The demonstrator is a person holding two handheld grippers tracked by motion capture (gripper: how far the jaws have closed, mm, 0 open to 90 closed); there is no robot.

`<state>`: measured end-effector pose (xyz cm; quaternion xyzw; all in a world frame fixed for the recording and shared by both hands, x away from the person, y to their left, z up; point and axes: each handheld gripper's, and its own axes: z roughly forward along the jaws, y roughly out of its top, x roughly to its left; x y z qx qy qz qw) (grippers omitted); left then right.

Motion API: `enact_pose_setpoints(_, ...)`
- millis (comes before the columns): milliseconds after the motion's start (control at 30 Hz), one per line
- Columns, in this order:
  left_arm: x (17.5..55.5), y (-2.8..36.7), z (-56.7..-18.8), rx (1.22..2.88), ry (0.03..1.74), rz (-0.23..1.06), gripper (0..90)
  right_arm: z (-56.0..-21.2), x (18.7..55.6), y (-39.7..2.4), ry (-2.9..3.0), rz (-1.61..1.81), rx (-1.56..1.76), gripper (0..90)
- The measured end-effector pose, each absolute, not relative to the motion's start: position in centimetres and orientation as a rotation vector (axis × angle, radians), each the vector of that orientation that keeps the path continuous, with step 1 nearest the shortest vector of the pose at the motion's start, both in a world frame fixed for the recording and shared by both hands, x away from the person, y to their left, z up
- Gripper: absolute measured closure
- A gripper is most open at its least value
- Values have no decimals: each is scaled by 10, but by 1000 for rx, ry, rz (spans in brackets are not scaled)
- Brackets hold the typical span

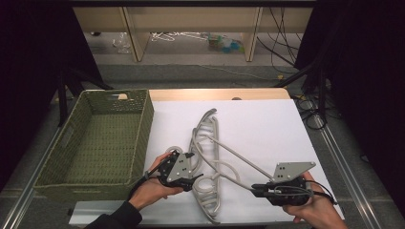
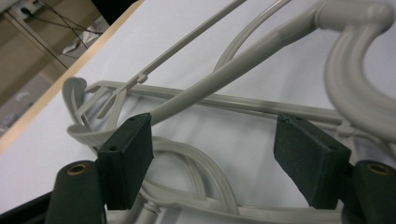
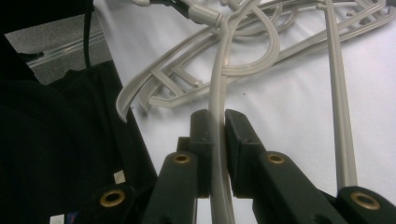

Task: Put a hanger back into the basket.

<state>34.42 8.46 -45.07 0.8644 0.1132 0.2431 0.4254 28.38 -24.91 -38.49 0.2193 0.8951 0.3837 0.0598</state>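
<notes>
At the near edge of the table, two hands are seen coming in from below, each wrapped around a gripper. The right gripper [image 1: 258,189] is held low over the white sheet [image 1: 267,124] at the front right, pointing left, and its jaws are pressed together on a thin arm of a grey hanger [image 3: 219,140]; in the right gripper view that strip is seen pinched flat between the two black pads. The left gripper [image 1: 197,177] is held by the left hand [image 1: 153,188] just left of the hangers, pointing right, with its jaws spread; in the left gripper view the two pads [image 2: 128,158] are seen standing apart over the grey bars, and nothing is pressed between them.

The hangers [image 1: 210,162] are found in a tangled pile on the white sheet, between the two grippers, with one curved end reaching toward the far side of the table and a long thin bar running toward the right gripper.

A green woven basket [image 1: 143,124] is set at the left of the table, just beside the white sheet. Nothing is seen inside it.
</notes>
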Motion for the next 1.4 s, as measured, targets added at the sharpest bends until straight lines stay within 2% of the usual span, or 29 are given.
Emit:
enact_pose_setpoints(400, 360, 72, -450, 2168, 92, 625, 380, -386, 284, -249, 2720, 1165, 654, 824)
enact_pose_setpoints(733, 370, 56, -450, 2210, -69, 644, 558, -388, 284, -250, 2741, 1170, 646, 820)
enact_pose_setpoints(833, 368, 52, -447, 2235, -159, 677, 621, -390, 287, -252, 2745, 1171, 659, 821)
enact_pose_setpoints(1100, 365, 45, -427, 2203, -272, 773, 687, -385, 290, -264, 2725, 1170, 674, 822)
enact_pose_setpoints(1233, 363, 41, -417, 2210, -289, 777, 721, -378, 293, -272, 2653, 1154, 704, 762)
enact_pose_setpoints(1300, 362, 42, -411, 2210, -270, 729, 751, -373, 295, -274, 2592, 1107, 735, 669)
enact_pose_setpoints(1333, 361, 41, -407, 2232, -262, 743, 758, -370, 295, -274, 2573, 1066, 750, 624)
enact_pose_setpoints(1400, 359, 40, -403, 2267, -256, 729, 768, -365, 294, -273, 2533, 1049, 768, 567)
